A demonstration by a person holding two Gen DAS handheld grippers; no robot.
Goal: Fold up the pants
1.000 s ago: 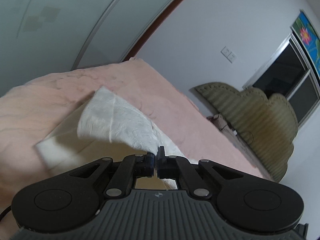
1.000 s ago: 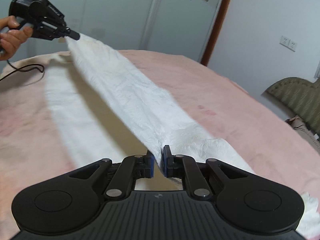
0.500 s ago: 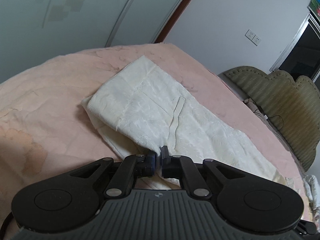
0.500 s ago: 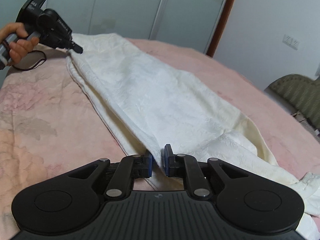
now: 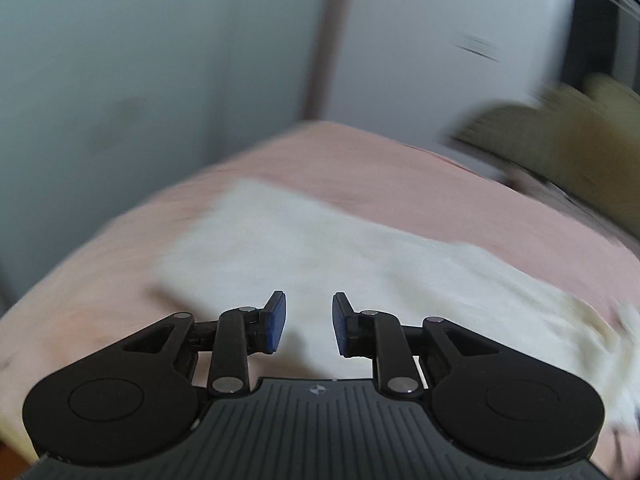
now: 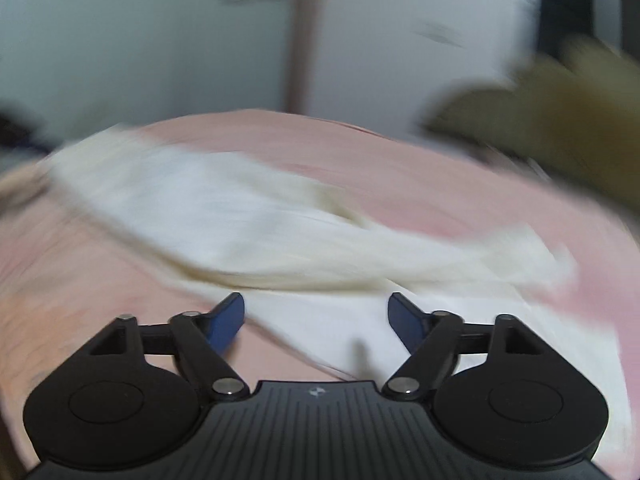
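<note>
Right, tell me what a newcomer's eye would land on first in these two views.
First the white pants, a long pale band lying across the pink bedspread in the middle of both views. Next the two grippers at the bottom edge: the left gripper and the right gripper both stand open over the cloth, holding nothing. Everything beyond them is smeared by motion blur.

Left gripper (image 5: 308,322) stands parted, right gripper (image 6: 316,316) spread wider, both empty.

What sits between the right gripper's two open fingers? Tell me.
In the right wrist view, only the white pants lying on the pink bedspread show between the right gripper fingers; nothing is pinched.
</note>
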